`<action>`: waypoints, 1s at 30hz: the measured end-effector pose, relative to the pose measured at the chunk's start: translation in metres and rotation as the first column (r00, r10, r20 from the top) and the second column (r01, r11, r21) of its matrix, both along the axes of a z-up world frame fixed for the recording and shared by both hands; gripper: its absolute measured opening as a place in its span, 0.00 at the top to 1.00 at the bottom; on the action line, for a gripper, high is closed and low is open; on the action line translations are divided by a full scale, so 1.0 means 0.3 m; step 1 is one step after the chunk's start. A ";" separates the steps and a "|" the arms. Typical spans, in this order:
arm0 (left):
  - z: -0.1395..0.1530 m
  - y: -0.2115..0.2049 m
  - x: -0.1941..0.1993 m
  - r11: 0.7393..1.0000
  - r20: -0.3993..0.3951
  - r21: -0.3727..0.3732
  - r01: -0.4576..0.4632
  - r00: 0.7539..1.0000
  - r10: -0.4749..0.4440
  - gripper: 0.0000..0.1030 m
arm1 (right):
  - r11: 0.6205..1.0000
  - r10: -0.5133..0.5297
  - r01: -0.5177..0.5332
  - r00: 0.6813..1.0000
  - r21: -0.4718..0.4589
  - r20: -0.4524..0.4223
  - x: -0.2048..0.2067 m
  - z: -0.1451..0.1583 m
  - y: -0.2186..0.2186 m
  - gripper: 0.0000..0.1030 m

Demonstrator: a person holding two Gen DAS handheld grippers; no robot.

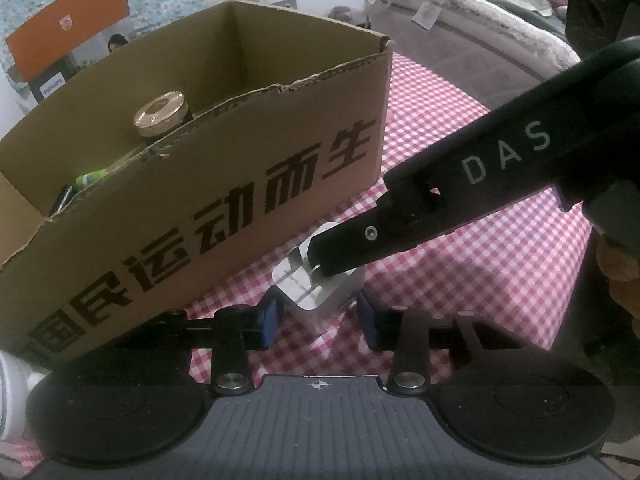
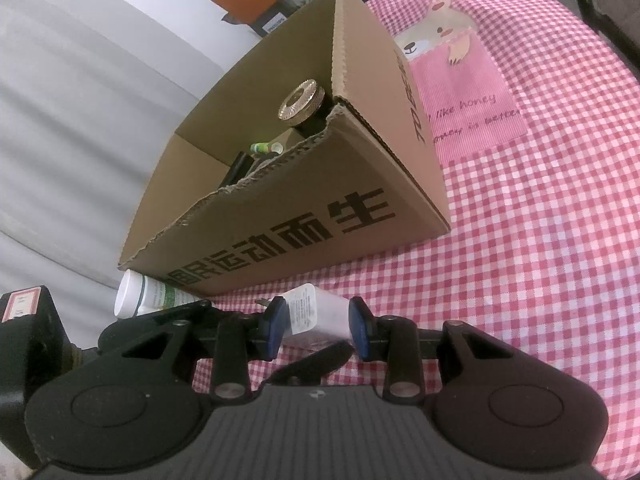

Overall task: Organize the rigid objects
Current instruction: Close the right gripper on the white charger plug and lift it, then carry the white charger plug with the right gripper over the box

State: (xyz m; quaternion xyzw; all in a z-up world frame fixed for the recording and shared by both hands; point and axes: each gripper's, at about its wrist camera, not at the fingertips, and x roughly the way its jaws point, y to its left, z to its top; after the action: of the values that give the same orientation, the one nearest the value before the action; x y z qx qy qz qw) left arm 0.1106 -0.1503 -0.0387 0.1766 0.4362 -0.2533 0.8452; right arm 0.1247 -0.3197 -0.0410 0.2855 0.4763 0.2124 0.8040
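My right tool [image 2: 318,326] pinches a small white plug-in charger block [image 2: 320,314] between its blue pads, steadying it on the red-and-white checked cloth [image 2: 540,240]. My left tool [image 1: 318,314] stands narrow around the same block; I cannot tell whether its pads press on it. The right tool's black arm, lettered "DAS", crosses just ahead of my left one. Beyond both sits the open brown cardboard box [image 2: 304,224], printed with bold black Chinese characters, already holding a gold-lidded dark jar [image 2: 302,104]. Further right, a pink bear patch [image 2: 460,92] reads "I like honey".
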 end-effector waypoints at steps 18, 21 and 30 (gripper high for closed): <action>0.028 0.028 -0.036 0.999 0.005 -0.042 -0.016 1.000 0.016 0.69 | 1.000 -0.020 0.020 1.000 -0.014 0.014 -0.032 0.028 0.038 0.64; 0.045 0.038 -0.049 0.998 0.010 -0.056 -0.019 1.000 0.019 0.69 | 1.000 -0.022 0.022 0.999 -0.017 0.024 -0.040 0.045 0.045 0.64; 0.229 0.091 -0.085 0.991 0.122 -0.126 -0.044 0.991 0.059 0.70 | 0.999 0.014 -0.009 0.988 -0.036 0.155 -0.063 0.228 0.078 0.64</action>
State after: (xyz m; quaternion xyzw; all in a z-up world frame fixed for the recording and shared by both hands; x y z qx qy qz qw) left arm 0.0850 -0.1230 0.0301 0.1283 0.3703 -0.2462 0.8864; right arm 0.1059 -0.2961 0.0275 0.2512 0.4178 0.2301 0.8423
